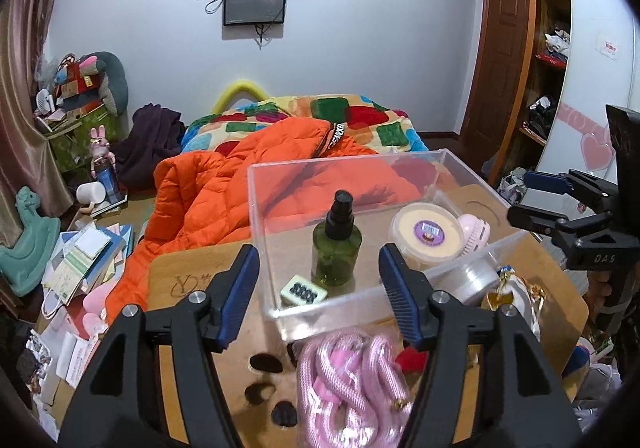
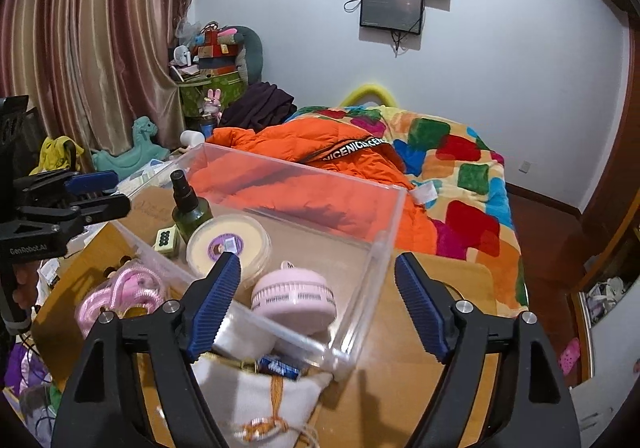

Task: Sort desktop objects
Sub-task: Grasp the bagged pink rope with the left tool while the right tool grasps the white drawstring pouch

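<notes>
A clear plastic box [image 1: 264, 207] [image 2: 384, 248] stands on the wooden table [image 1: 172, 272]. Inside it are a green spray bottle [image 1: 336, 252] [image 2: 191, 209], a round yellow-lidded tub [image 1: 426, 234] [image 2: 228, 244], a pink round fan [image 2: 294, 294] [image 1: 476, 232] and a mahjong tile [image 1: 303, 291] [image 2: 166, 239]. My left gripper [image 1: 318, 296] is open and empty, just before the box's near wall, above a pink rope [image 1: 348, 380] [image 2: 120, 296]. My right gripper [image 2: 318, 306] is open and empty over the box's near corner, above a white pouch [image 2: 256, 400].
A roll of clear tape [image 1: 476, 280] and a gold trinket [image 1: 500, 298] lie right of the box. Dark holes [image 1: 266, 362] mark the tabletop. Beyond the table is a bed with an orange jacket [image 1: 208, 187] [image 2: 320, 151]. Floor clutter lies at the left.
</notes>
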Demonstrator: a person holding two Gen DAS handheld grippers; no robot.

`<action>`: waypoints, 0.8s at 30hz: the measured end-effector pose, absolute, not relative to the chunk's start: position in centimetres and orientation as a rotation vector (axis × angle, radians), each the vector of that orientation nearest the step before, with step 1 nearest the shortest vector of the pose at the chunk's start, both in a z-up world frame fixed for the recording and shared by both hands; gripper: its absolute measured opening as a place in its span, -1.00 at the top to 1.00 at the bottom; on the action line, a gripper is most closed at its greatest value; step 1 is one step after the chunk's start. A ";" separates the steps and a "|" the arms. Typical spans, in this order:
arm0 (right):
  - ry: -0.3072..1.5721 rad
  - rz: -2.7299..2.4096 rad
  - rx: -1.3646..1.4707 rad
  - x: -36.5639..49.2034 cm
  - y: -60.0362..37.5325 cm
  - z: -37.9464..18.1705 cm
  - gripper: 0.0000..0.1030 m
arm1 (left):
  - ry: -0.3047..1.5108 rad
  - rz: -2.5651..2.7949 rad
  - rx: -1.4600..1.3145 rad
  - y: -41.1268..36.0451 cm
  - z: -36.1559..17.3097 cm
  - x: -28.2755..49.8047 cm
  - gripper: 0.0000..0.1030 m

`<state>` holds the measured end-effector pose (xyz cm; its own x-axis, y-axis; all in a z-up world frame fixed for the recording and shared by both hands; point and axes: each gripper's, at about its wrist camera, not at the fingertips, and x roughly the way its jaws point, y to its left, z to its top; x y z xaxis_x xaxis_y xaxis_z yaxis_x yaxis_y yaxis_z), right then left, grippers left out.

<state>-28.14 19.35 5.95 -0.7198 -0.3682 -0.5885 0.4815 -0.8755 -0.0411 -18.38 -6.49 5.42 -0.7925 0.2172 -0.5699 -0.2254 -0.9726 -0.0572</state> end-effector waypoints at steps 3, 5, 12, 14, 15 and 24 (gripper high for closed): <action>0.243 -2.548 0.806 -27.3 20.0 6.0 -0.60 | 0.010 2.777 -0.895 -7.0 5.3 -17.5 -0.25; 0.228 -2.551 0.811 -26.8 20.3 5.9 -0.60 | 0.001 2.776 -0.913 -7.3 5.0 -17.0 -0.26; 0.173 -2.546 0.859 -25.8 21.4 4.9 -0.60 | -0.046 2.754 -0.971 -7.8 3.3 -15.7 -0.35; 0.156 -2.544 0.871 -25.5 21.8 4.5 -0.60 | -0.065 2.739 -0.996 -7.8 2.6 -15.2 -0.35; 0.149 -2.544 0.879 -25.4 21.9 4.3 -0.60 | -0.071 2.733 -1.006 -7.8 2.3 -15.0 -0.36; 0.073 -2.503 0.950 -23.6 23.0 2.1 -0.60 | -0.143 2.681 -1.071 -7.2 0.6 -13.4 -0.42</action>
<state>-23.60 23.04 2.10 -0.6560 -0.3995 -0.6404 0.4360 -0.8931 0.1106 -13.39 -7.24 0.59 -0.6985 0.2668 -0.6640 -0.1946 -0.9638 -0.1825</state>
